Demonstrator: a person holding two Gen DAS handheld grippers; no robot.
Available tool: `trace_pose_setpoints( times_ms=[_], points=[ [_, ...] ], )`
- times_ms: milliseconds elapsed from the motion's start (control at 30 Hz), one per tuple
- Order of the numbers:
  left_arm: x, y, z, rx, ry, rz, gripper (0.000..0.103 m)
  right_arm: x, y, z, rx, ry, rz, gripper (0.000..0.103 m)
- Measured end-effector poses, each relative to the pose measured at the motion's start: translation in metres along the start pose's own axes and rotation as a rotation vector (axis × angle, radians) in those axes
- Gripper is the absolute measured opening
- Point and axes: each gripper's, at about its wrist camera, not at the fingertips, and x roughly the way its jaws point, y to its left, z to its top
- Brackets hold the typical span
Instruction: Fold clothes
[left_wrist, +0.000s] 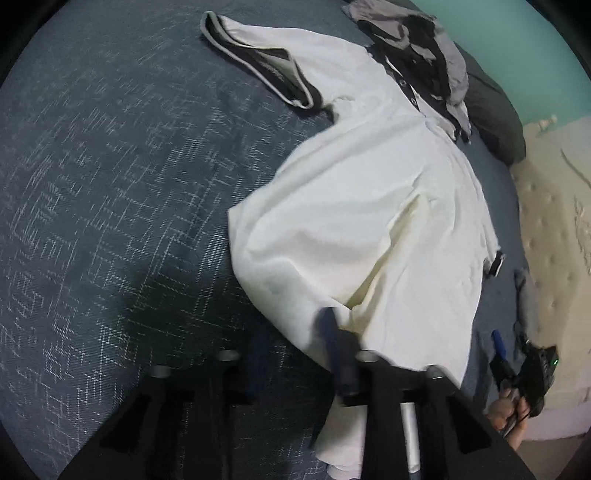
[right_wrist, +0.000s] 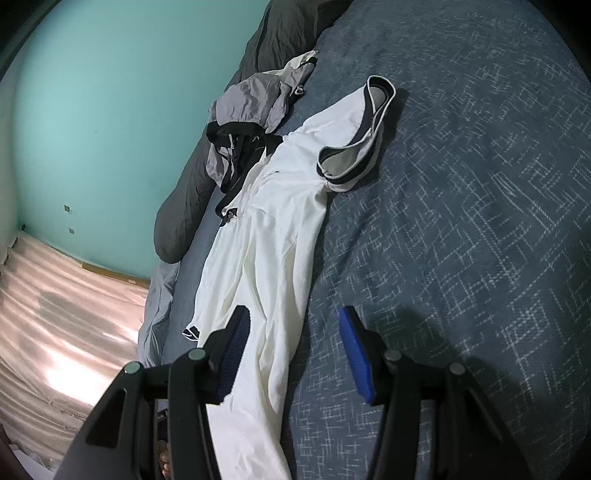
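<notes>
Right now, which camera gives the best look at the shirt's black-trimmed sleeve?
The right wrist view: the sleeve lies nearly unobstructed on the blue bedspread, its open cuff facing the camera. The left wrist view shows the same sleeve far off near the top edge, flattened and distorted.

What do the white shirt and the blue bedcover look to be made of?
White shirt: soft matte knit, probably cotton or a blend, since it drapes in loose rounded folds; dark trim on the sleeve cuff looks ribbed. Bedcover: matte woven cloth, with pale crosshatch threads over dark blue; the fibre can't be told.
</notes>
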Motion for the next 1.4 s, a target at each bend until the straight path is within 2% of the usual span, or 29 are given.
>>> trace_pose_setpoints(
  times_ms=[200, 400, 533, 733, 867, 1033, 1233, 1400],
  points=[
    [-0.009, -0.013, 0.005, 0.074, -0.014, 0.007, 0.004, 0.001, -0.001, 0.001, -0.002, 0.006, -0.004, 0.052],
    [-0.045, -0.015, 0.005, 0.122, -0.045, 0.0, 0.004, 0.003, 0.007, -0.001, -0.046, 0.028, -0.027, 0.052],
    [-0.078, -0.005, 0.005, 0.126, -0.083, 0.004, 0.004, 0.002, 0.015, -0.006, -0.069, 0.027, -0.037, 0.052],
    [-0.099, 0.007, 0.008, 0.146, -0.108, 0.006, 0.004, -0.004, 0.036, -0.014, -0.12, 0.048, -0.057, 0.052],
    [-0.099, 0.018, 0.012, 0.15, -0.107, 0.013, 0.004, -0.009, 0.049, -0.027, -0.158, 0.121, -0.084, 0.052],
    [-0.093, 0.032, 0.024, 0.136, -0.12, 0.02, 0.004, -0.005, 0.052, -0.052, -0.188, 0.243, -0.173, 0.052],
    [-0.084, 0.056, 0.039, 0.06, -0.125, 0.019, 0.004, 0.002, 0.051, -0.069, -0.167, 0.331, -0.237, 0.052],
    [-0.084, 0.059, 0.031, 0.059, -0.099, -0.027, 0.007, 0.007, 0.06, -0.081, -0.181, 0.374, -0.255, 0.052]
  ],
)
